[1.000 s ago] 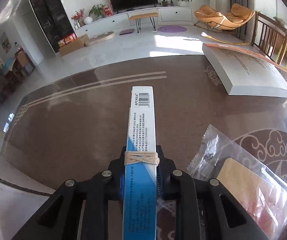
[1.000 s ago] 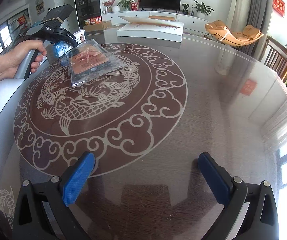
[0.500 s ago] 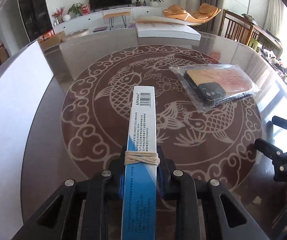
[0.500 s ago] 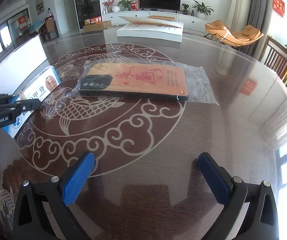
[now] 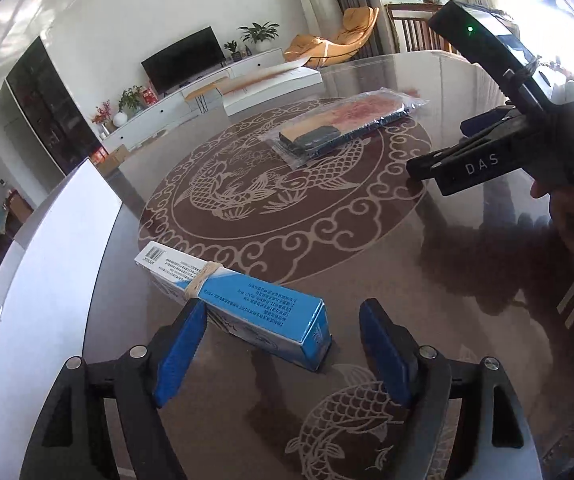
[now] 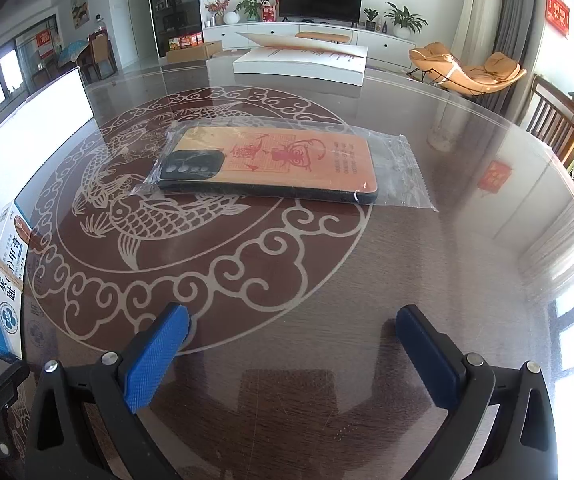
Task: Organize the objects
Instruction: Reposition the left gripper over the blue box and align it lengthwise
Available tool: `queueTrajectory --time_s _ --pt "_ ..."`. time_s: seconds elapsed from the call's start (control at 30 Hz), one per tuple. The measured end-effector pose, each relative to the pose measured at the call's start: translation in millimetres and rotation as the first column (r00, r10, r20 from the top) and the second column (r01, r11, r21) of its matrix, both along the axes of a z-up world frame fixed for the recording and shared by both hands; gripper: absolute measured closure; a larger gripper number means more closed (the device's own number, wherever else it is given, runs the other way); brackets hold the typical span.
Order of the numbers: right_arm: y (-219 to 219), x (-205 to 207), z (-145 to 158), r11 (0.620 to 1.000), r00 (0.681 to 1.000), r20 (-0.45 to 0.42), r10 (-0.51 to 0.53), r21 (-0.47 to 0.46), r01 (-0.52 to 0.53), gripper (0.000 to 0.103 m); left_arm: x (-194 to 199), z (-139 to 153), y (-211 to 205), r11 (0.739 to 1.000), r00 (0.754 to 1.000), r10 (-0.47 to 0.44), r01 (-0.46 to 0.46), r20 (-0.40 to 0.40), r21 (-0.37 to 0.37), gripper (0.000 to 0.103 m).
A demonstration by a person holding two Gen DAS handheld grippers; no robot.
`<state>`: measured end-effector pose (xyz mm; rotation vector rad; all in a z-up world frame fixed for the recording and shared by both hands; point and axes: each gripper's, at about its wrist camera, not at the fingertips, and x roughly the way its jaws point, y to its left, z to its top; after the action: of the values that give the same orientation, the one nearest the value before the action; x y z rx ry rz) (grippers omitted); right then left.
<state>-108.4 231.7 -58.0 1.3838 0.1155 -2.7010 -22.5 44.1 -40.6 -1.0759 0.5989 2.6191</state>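
left wrist view: left gripper (image 5: 283, 344) spread wide, jaws just opened, blue box (image 5: 239, 304) with its rubber band lying flat on the glass table (image 5: 367, 264) between the pads, left pad touching or nearly touching its side, no grip on it. just beside the white panel (image 5: 47, 280) at the table's left edge; bagged phone case (image 5: 347, 124) well apart, mid-table. looks like the release step of placing the box. right wrist view: right gripper (image 6: 291, 352) spread, nothing between the pads, hovering over bare glass, phone case (image 6: 271, 164) ahead, box (image 6: 3, 288) at far left. next, probably: back the left gripper off without nudging the box, then reach for the bagged case, slippery and flat.
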Motion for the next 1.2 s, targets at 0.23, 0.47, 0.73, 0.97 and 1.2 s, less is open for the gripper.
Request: queueTrajectory --time_s 0.23,0.47,0.73,0.97,1.2 --pt "0 0 0 1.000 1.000 0.000 0.001 -0.001 -0.001 0.000 -33 11 -85 0.902 0.952 0.284 -0.304 0.110 0.306 0.006" --pt "0 0 0 1.000 1.000 0.000 0.001 0.001 -0.001 0.000 -39 -14 -175 0.602 0.813 0.477 -0.579 0.334 0.550 0.006" --pt "0 0 0 1.000 1.000 0.000 0.001 0.000 -0.001 0.000 -35 7 -140 0.727 0.873 0.460 -0.475 0.162 0.496 0.006" --pt "0 0 0 1.000 1.000 0.001 0.002 0.000 -0.002 0.000 -62 -1 -64 0.929 0.967 0.243 -0.254 0.075 0.270 0.006" --pt "0 0 0 1.000 1.000 0.001 0.002 -0.001 -0.002 0.000 -43 -6 -1 0.997 1.000 -0.020 0.019 0.010 0.078 0.005"
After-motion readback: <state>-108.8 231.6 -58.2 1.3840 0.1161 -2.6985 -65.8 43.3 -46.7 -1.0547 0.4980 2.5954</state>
